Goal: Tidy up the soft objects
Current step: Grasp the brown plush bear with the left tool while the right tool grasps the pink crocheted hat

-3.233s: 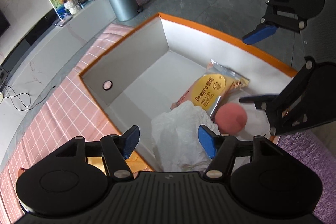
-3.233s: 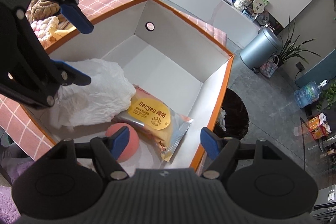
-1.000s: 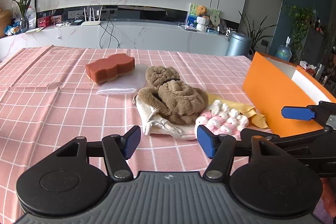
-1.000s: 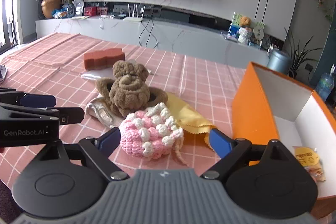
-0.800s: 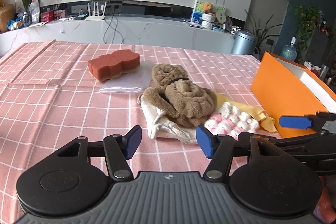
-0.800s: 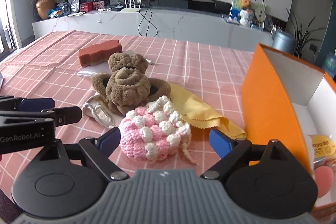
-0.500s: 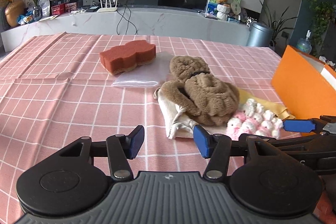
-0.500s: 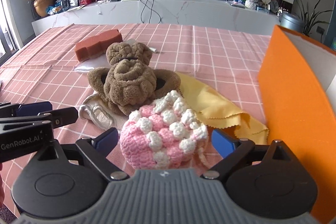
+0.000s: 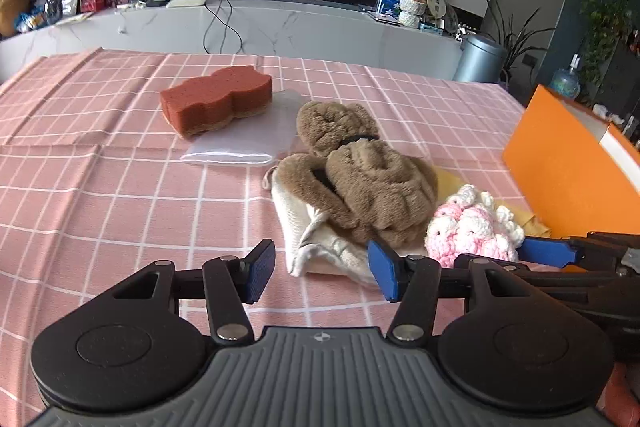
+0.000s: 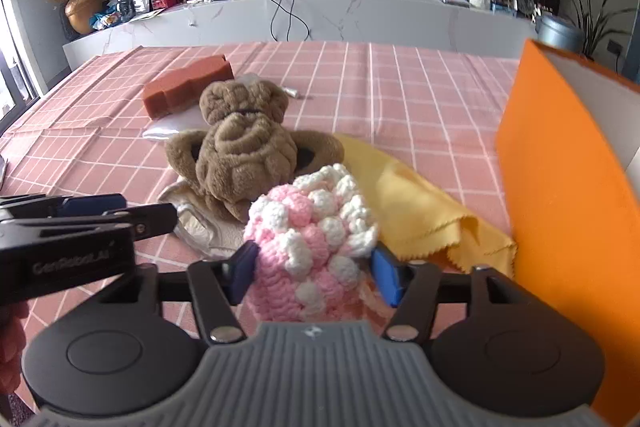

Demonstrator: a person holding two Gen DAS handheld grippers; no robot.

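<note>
A pink and white crochet piece [image 10: 316, 239] lies on the pink checked cloth, also seen in the left wrist view [image 9: 472, 227]. My right gripper [image 10: 316, 275] has closed in around it, both blue pads pressing its sides. A brown plush toy [image 9: 360, 171] lies on a cream cloth bag [image 9: 320, 239], also in the right wrist view [image 10: 244, 155]. My left gripper [image 9: 322, 271] is open and empty, just in front of the bag. A yellow cloth [image 10: 420, 203] lies beside the orange box [image 10: 568, 195].
A rust-red sponge [image 9: 216, 99] and a clear plastic bag [image 9: 248, 143] lie further back on the table. The orange box [image 9: 568, 163] stands at the right edge. A white counter with plants and a television runs behind the table.
Both grippers left the box and swung low over the table. The right gripper advanced onto the crochet piece and its jaws narrowed onto it. The left gripper moved closer to the cream bag.
</note>
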